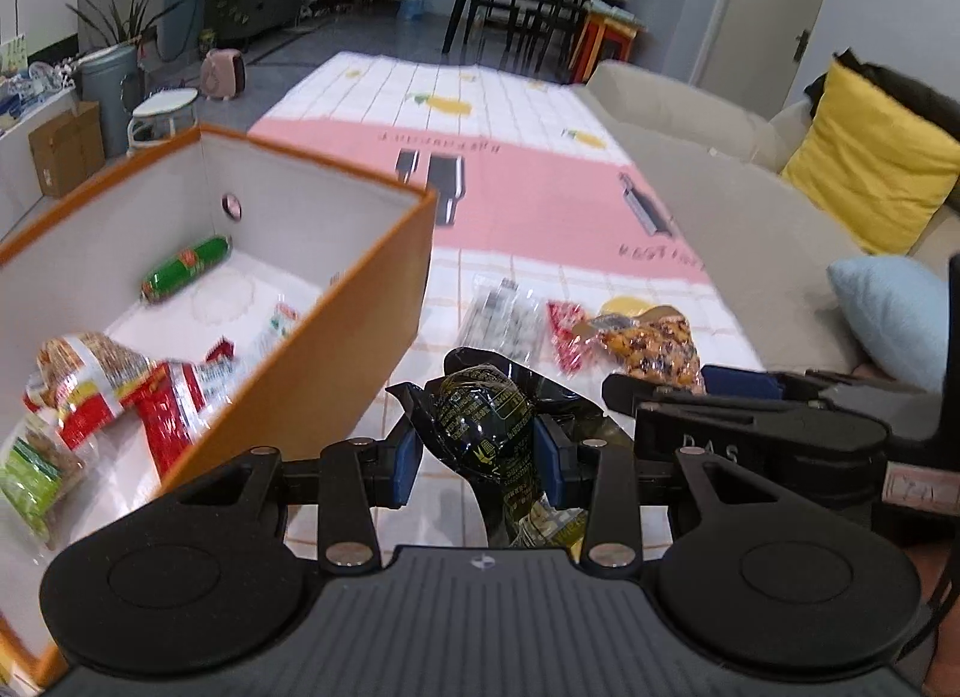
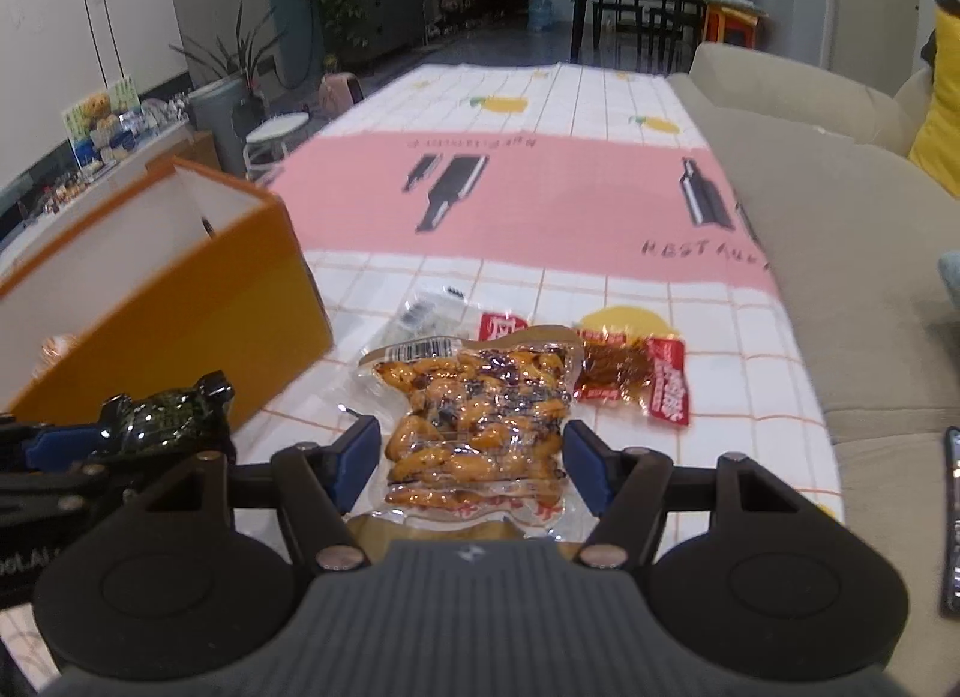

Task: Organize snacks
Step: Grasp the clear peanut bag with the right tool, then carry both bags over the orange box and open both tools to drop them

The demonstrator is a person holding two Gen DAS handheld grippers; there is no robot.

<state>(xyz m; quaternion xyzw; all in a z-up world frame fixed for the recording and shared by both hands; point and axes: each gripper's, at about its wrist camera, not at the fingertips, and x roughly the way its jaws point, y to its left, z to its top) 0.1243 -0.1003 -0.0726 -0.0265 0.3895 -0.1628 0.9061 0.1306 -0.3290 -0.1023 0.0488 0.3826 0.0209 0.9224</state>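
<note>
**Both grippers loaded, box next**

My left gripper (image 1: 480, 460) pinches a dark pouch (image 1: 483, 427) — blue pads pressed on its sides, pouch upright and lifted off the cloth so it can swing left into the box (image 1: 372, 301). My right gripper (image 2: 471, 460) has a clear peanut pack (image 2: 474, 415) between its pads; the pads sit at the pack's edges and I judge it gripped, near end raised toward the camera.

The box sits just left of both grippers, open top, close enough for short drops. It already holds a green sausage (image 1: 186, 271) and a red-and-white bag (image 1: 114, 391).

Left view alone shows the box's inside — right view gets only its orange wall and rim. Right view shows what's left on the cloth (image 2: 690, 457): red packets (image 2: 636, 379) and a clear wrapper (image 2: 426, 310) behind the pack. It also catches the left gripper side-on with the pouch.
</note>
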